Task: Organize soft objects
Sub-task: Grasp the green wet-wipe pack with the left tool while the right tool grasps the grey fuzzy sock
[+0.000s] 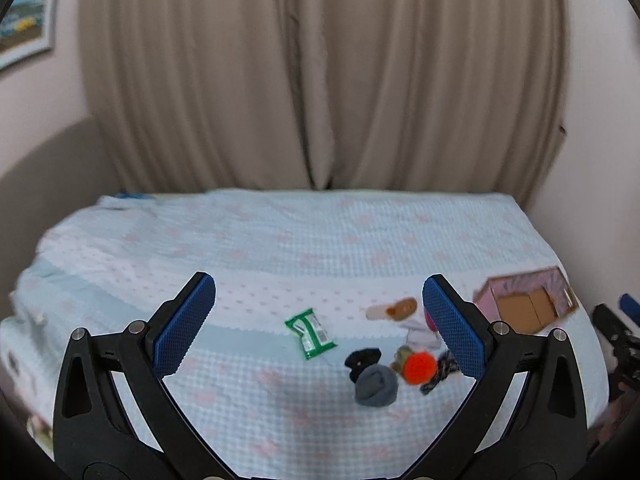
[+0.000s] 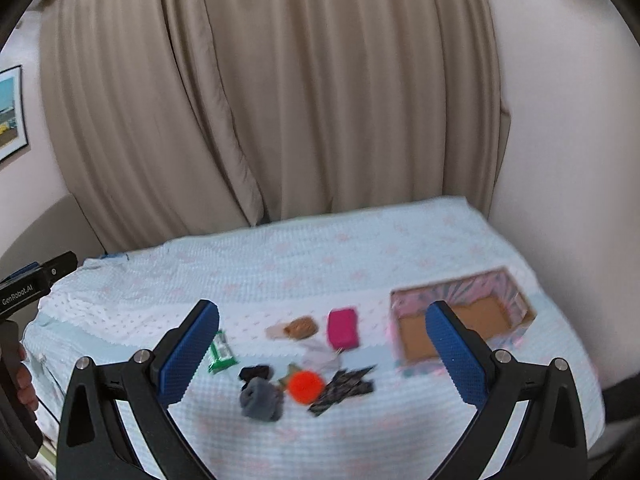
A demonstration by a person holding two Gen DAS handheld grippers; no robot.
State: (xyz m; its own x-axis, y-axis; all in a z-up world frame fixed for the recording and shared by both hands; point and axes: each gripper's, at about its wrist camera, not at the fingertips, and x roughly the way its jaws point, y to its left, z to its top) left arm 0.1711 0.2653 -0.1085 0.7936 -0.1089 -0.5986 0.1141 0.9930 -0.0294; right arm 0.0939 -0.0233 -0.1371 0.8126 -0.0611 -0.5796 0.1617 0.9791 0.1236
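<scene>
Small soft things lie clustered on the bed: a grey rolled sock [image 1: 376,385] [image 2: 261,399], a black item [image 1: 362,358] [image 2: 255,372], an orange pom-pom [image 1: 419,367] [image 2: 305,386], a dark patterned cloth [image 1: 438,372] [image 2: 344,390], a brown and white item [image 1: 394,309] [image 2: 294,328], a pink pouch [image 2: 342,328], and a green packet [image 1: 311,334] [image 2: 220,354]. An open pink cardboard box [image 1: 528,304] [image 2: 464,320] sits to their right. My left gripper [image 1: 318,326] and right gripper [image 2: 322,352] are open and empty above the bed.
The bed has a light blue and white dotted cover [image 1: 280,248] [image 2: 280,272]. Beige curtains [image 1: 320,80] hang behind it. The bed's right edge lies just past the box. The left gripper's body [image 2: 28,288] shows at the right wrist view's left edge.
</scene>
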